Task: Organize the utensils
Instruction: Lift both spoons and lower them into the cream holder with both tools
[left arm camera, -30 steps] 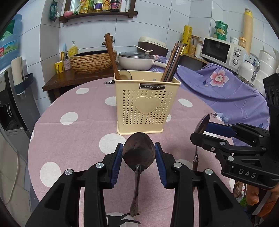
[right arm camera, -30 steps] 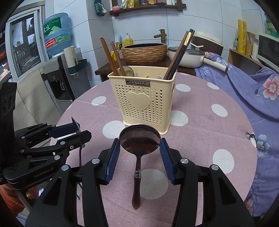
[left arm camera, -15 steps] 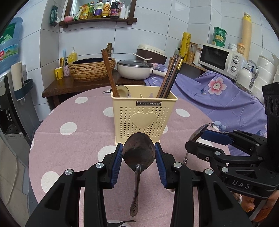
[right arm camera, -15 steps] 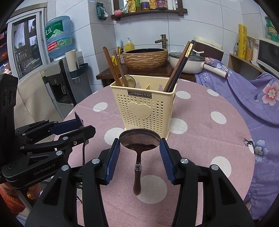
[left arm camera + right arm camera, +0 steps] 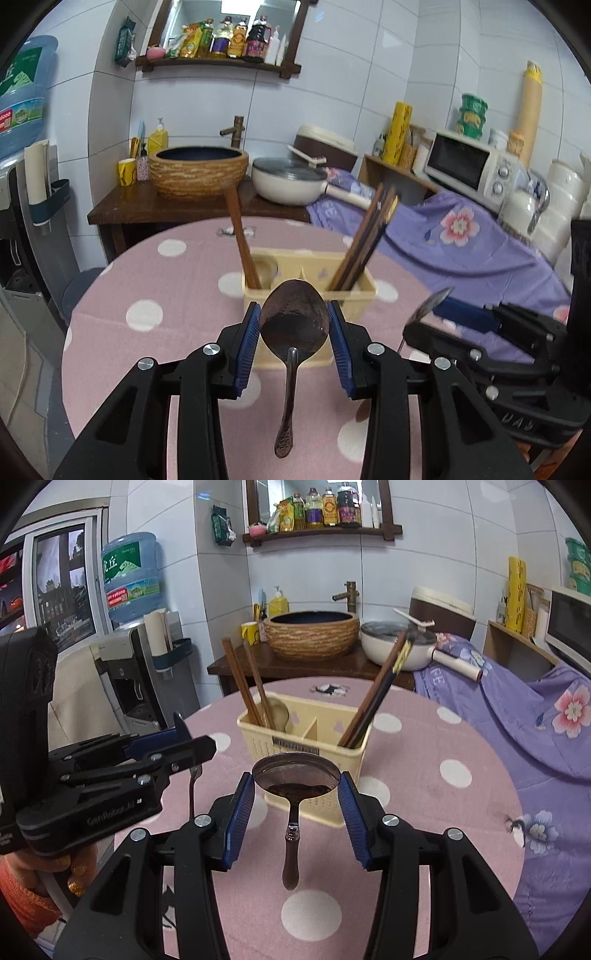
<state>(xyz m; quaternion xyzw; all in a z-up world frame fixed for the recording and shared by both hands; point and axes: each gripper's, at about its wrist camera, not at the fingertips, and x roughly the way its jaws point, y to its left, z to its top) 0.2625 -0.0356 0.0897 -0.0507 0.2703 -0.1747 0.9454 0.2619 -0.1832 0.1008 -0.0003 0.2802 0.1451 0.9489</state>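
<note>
1. Left gripper (image 5: pixel 294 325) is clamped on an all-metal spoon (image 5: pixel 293 321) – the blue pads (image 5: pixel 249 339) squeeze the bowl from both sides, and the handle hangs down toward the camera.

2. Right gripper (image 5: pixel 296 791) is doing pretty much the same thing with a round metal ladle (image 5: pixel 295 777): bowl pinched between its pads, and a dark brown handle dangling below.

3. Both tools are held up in the air just in front of the cream utensil caddy (image 5: pixel 306 738), which sits on the round table with the pink polka-dot cloth (image 5: pixel 436 812). In the left view, the spoon bowl overlaps the caddy's front wall.

4. The caddy has dividers. Its left compartment holds brown chopsticks (image 5: pixel 243 686) leaning left, plus a pale spoon (image 5: pixel 279 710). The right compartment has a dark bundle of chopsticks (image 5: pixel 384 686) leaning right. The middle looks bare, though I can't see right to the bottom.

5. The two grippers sit side by side, close but not touching – each one shows up at the edge of the other's camera.

6. Behind the table there's a dark wood counter with a woven-look basin (image 5: pixel 312 633) and a white pan (image 5: pixel 399 642).
</note>
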